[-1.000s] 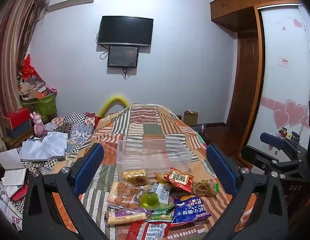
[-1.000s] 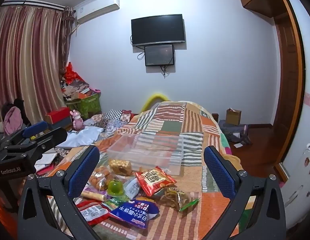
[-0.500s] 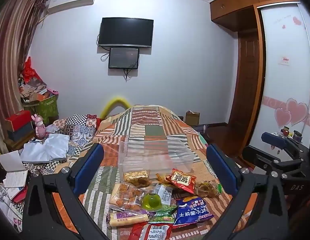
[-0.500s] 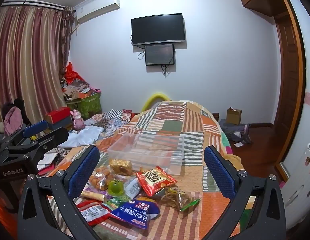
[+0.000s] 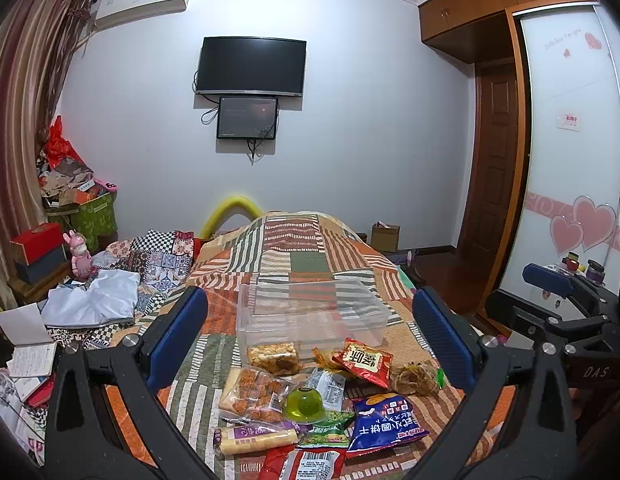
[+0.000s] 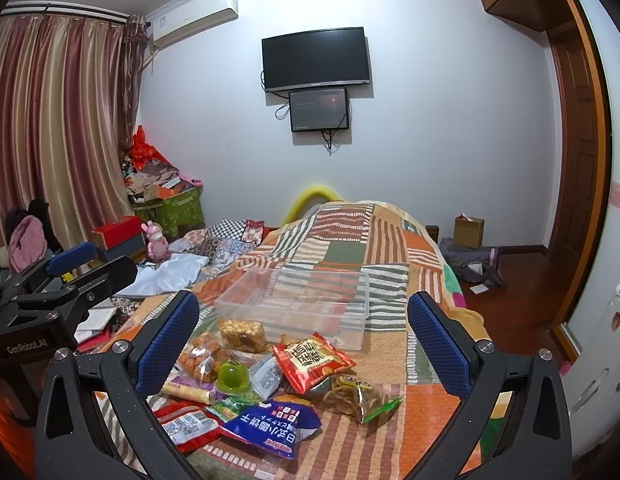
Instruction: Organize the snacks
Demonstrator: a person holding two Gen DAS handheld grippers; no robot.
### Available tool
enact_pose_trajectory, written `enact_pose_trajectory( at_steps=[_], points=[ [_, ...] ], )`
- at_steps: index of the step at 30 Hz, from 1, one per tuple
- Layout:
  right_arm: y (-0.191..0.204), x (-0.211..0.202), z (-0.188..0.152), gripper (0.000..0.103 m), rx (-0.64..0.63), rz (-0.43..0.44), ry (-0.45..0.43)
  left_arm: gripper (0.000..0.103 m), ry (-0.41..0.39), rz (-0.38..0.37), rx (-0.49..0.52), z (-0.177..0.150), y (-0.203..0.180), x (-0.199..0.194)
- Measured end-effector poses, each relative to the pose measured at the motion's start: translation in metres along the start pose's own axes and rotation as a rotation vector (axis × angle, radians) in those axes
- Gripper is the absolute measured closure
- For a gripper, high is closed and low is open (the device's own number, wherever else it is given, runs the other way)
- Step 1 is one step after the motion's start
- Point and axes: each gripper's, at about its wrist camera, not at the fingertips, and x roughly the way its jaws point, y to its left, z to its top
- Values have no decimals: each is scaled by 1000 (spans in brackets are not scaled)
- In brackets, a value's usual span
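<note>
I am holding both grippers above the near end of the bed (image 5: 301,248), and I am reading the pile from left to right. The left gripper (image 5: 310,336) is hanging with its jaws spread wide and nothing between them; the right gripper (image 6: 303,338) is hanging the same way, wide and bare. On the far left of the heap the long yellow roll (image 5: 255,438) is lying with its long axis running left to right across my left jaws, so closing on it looks to me like it needs a wrist turn. Next to it the bag of orange bites (image 5: 251,392) is lying flat, then the green jelly cup (image 5: 304,402), dome upward. Right of centre the red packet (image 6: 312,360) is lying tilted, pointing toward the clear bin (image 6: 297,304), which is standing open just behind the snacks, its long side across my view. The blue bag (image 6: 269,428) is lying nearest me. Farthest right, the clear bag of rings (image 6: 356,394) is lying closer to my right gripper, I judge
</note>
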Motion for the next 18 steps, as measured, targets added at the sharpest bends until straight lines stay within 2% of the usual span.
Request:
enact_pose_trajectory(
  at_steps=[18],
  points=[
    [-2, -3, 4, 0, 8, 11, -9, 0, 4, -1, 5, -1, -1, -1]
  ],
)
